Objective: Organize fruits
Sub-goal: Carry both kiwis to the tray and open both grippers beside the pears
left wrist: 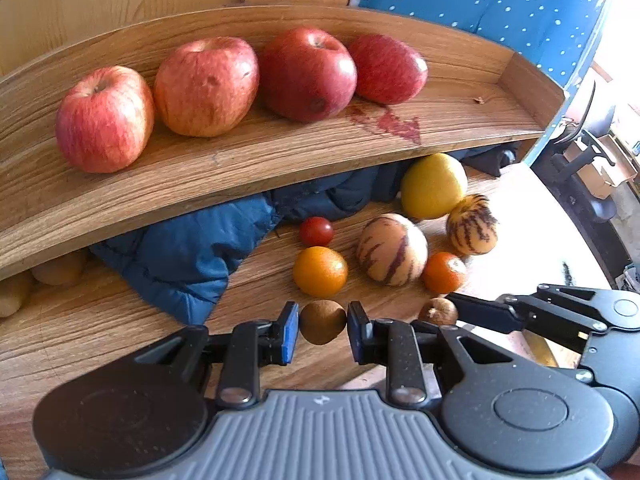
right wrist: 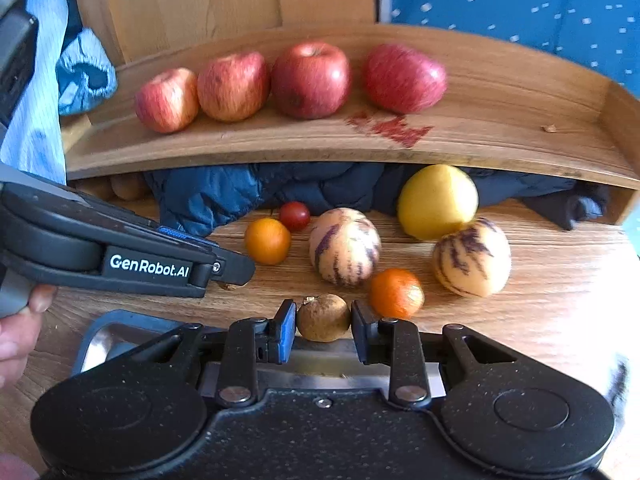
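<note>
Low at centre frame, each wrist view shows a small brown fruit: the left gripper [left wrist: 323, 329] grasps one [left wrist: 322, 321], the right gripper [right wrist: 323, 330] another [right wrist: 323, 317], both over the wooden table [left wrist: 100, 320].

Small brown fruit [right wrist: 323, 317] between jaws, perhaps touching.

Crumpled dark blue quilted jacket [left wrist: 188, 256] stuffed under curved wooden shelf [left wrist: 280, 160], ahead and left of the claw. Reddish stain [left wrist: 394, 122] on shelf board, ahead, slightly right. Blue white-dotted fabric [left wrist: 500, 4] behind, far upper right. Wood-grain tabletop [right wrist: 540, 300] beneath.
</note>
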